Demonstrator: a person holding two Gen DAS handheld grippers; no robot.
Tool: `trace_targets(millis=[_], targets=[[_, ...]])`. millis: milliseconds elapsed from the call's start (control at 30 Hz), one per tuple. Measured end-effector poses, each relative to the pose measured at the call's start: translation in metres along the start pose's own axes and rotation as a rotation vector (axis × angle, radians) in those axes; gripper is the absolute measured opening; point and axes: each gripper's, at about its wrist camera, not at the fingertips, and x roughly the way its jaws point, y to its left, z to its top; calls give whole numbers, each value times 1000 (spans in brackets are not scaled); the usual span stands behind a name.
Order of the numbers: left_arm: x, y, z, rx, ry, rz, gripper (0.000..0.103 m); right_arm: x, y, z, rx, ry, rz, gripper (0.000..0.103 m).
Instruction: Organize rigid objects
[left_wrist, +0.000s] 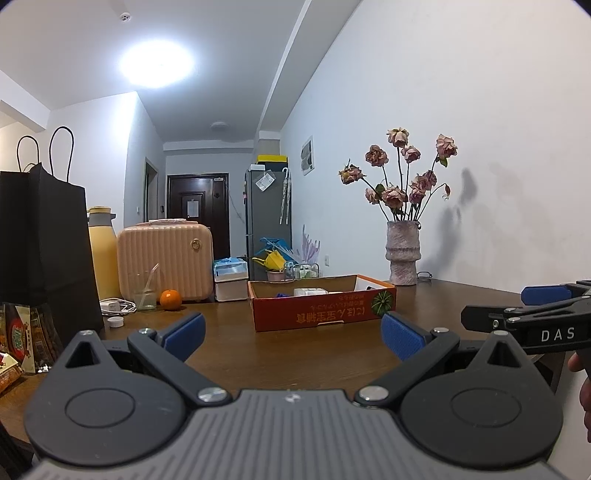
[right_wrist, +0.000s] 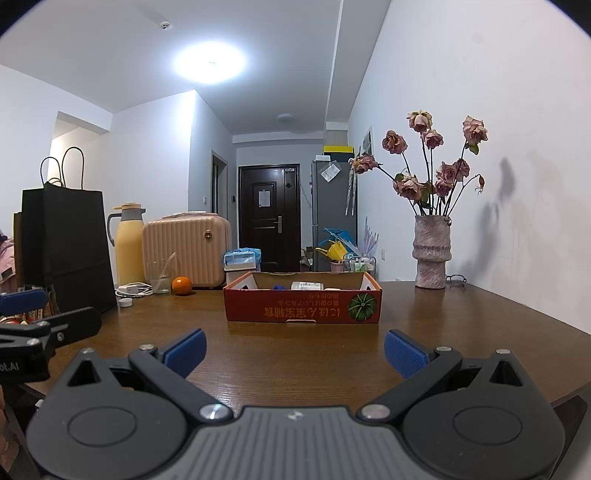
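Both hand-held grippers, left (left_wrist: 293, 334) and right (right_wrist: 295, 350), gape wide and empty above the wooden surface (right_wrist: 295, 365). Ahead, a shallow red cardboard box (right_wrist: 302, 308) holds a white bottle (right_wrist: 306, 285) and something blue (right_wrist: 279, 287).

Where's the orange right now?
In both views the orange sits on the table's far left, just right of the glass, in front of the pink case, left of the red box.

A lived-in home: a wooden dining table (right_wrist: 295, 369) by a white wall carries a vase of dried roses (right_wrist: 432, 254), a thermos (right_wrist: 127, 251) and an orange (right_wrist: 181, 285), while a hallway beyond leads past a fridge (right_wrist: 328, 210) to the dark entrance door (right_wrist: 267, 218).
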Motion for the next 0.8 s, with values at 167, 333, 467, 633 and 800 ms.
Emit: trace_targets(millis=[167, 333, 467, 633, 800], targets=[[0, 0, 0, 1, 1, 6, 103, 0, 0, -1, 2, 1, -1, 103], [0, 0, -1, 6, 4, 2, 103, 2, -1, -3, 3, 6, 1, 103], [0, 0, -1, 4, 5, 5, 103, 2, 0, -4, 3, 6, 1, 103], [2, 1, -2, -4, 21, 11, 103, 2, 0, -5, 1, 10, 3, 103], [4, 6, -4, -38, 45, -8, 103, 4, 2, -6, -2, 15, 7, 103]])
